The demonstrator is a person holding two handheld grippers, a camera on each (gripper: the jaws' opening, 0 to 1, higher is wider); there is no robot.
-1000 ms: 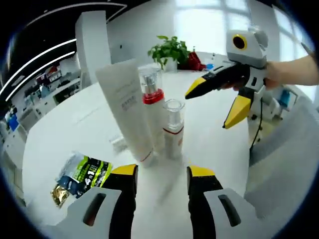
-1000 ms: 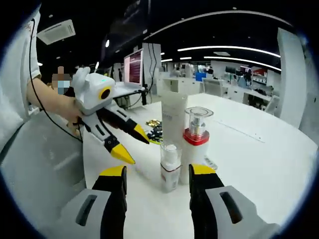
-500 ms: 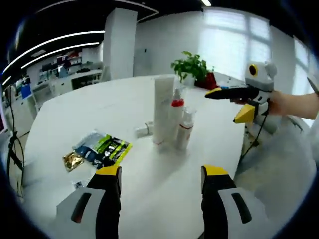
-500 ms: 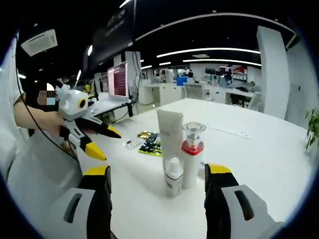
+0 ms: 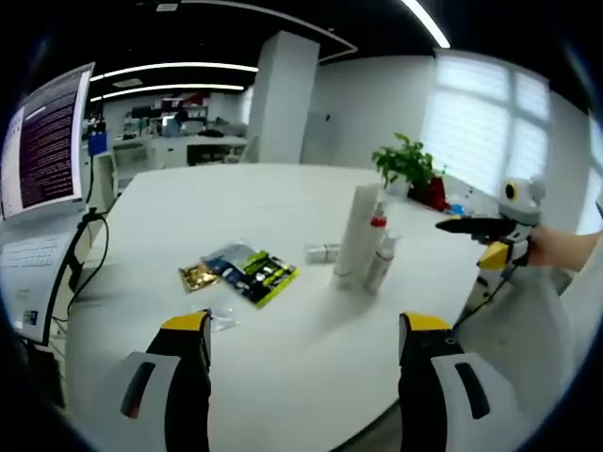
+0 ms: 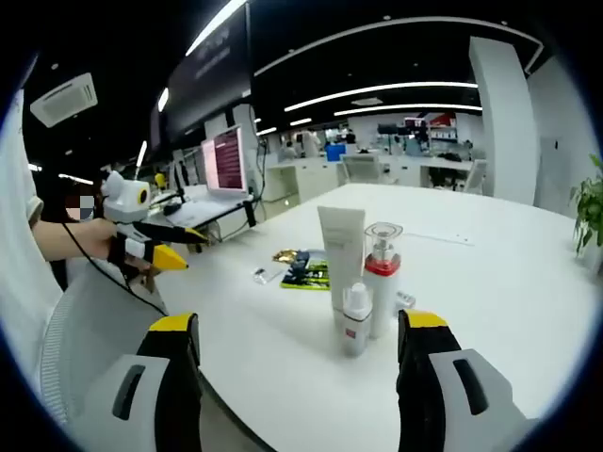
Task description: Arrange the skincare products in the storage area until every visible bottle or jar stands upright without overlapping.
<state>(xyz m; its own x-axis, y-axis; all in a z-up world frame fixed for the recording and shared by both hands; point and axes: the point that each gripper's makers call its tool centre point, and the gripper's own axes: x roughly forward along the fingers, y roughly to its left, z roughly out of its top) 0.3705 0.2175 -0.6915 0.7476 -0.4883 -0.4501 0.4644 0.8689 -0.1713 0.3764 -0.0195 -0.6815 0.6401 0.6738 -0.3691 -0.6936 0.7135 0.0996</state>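
A: Products first. White tube [image 6: 341, 247] stands upright on the white table [image 6: 490, 282], cap end down. Clear-capped bottle with red collar [image 6: 382, 273] stands upright just beside it. Small white bottle with red band [image 6: 355, 320] stands upright in front of those two in the right gripper view, close to both; contact cannot be told. No overlap in lying sense, all three on their bases.

B: Same group from the left gripper view?

A: Tube [image 5: 356, 234], red-collared bottle [image 5: 377, 240] and small bottle [image 5: 382, 263] clustered near the table's far side. Small flat item [image 5: 322, 252] lies on the table beside the tube. Green and black sachet [image 5: 252, 272] and gold packet [image 5: 196, 276] lie flat, apart from the bottles.

B: Claws?

A: Left gripper [image 5: 306, 330]: jaws wide apart, nothing between them, well short of the products. Right gripper [image 6: 300, 327]: jaws spread wide, empty, bottles seen between them but well beyond the tips. Right gripper also seen in a hand at the far edge of the left view, jaws parted, holding nothing
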